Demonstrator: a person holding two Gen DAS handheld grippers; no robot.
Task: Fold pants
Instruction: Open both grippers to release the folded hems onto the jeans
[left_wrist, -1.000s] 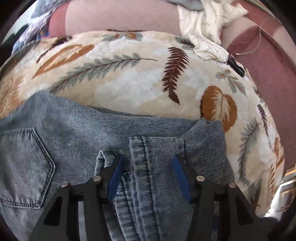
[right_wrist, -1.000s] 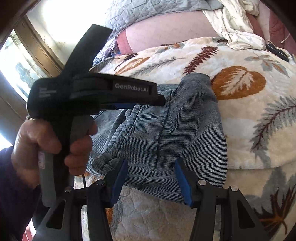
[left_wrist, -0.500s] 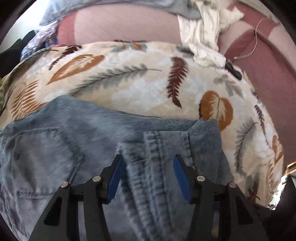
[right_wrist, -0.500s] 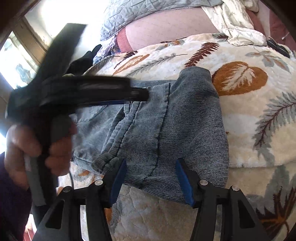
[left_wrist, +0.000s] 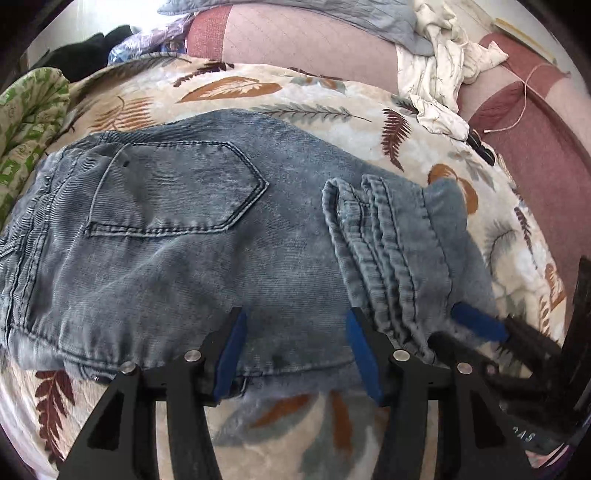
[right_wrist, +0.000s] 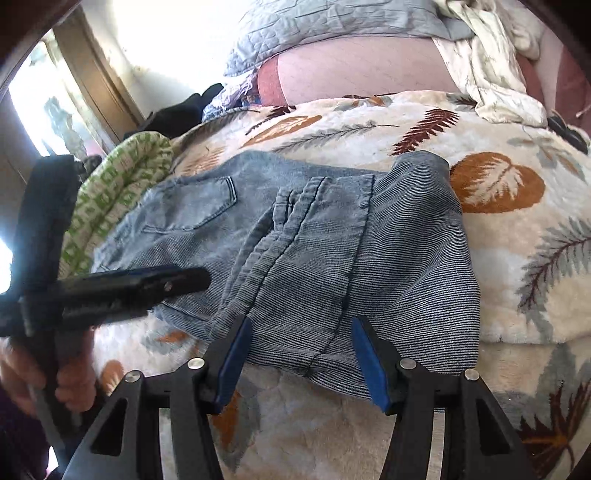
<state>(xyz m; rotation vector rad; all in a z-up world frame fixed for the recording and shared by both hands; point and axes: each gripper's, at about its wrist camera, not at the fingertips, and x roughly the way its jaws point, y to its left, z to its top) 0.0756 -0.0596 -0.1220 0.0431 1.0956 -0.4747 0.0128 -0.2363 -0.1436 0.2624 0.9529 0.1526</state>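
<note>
Faded blue jeans (left_wrist: 177, 258) lie folded on a leaf-patterned blanket, back pocket (left_wrist: 173, 192) up, with the leg hems (left_wrist: 388, 236) laid over the right part. My left gripper (left_wrist: 295, 347) is open and empty, just above the jeans' near edge. My right gripper (right_wrist: 299, 354) is open and empty at the near edge of the folded leg part (right_wrist: 369, 258). The left gripper also shows in the right wrist view (right_wrist: 140, 284), held by a hand at the left. The right gripper's blue pad (left_wrist: 476, 325) shows at the right of the left wrist view.
The leaf-patterned blanket (left_wrist: 240, 88) covers the bed. A green patterned cloth (right_wrist: 122, 177) lies left of the jeans. A white crumpled cloth (left_wrist: 436, 81), a grey quilt (right_wrist: 332, 29) and a pink sheet (left_wrist: 314, 40) lie at the back. A window (right_wrist: 55, 110) is at the left.
My left gripper has pulled back and left, off the leg hems, so more of the jeans shows. The right gripper has drawn back slightly. The jeans lie still.
</note>
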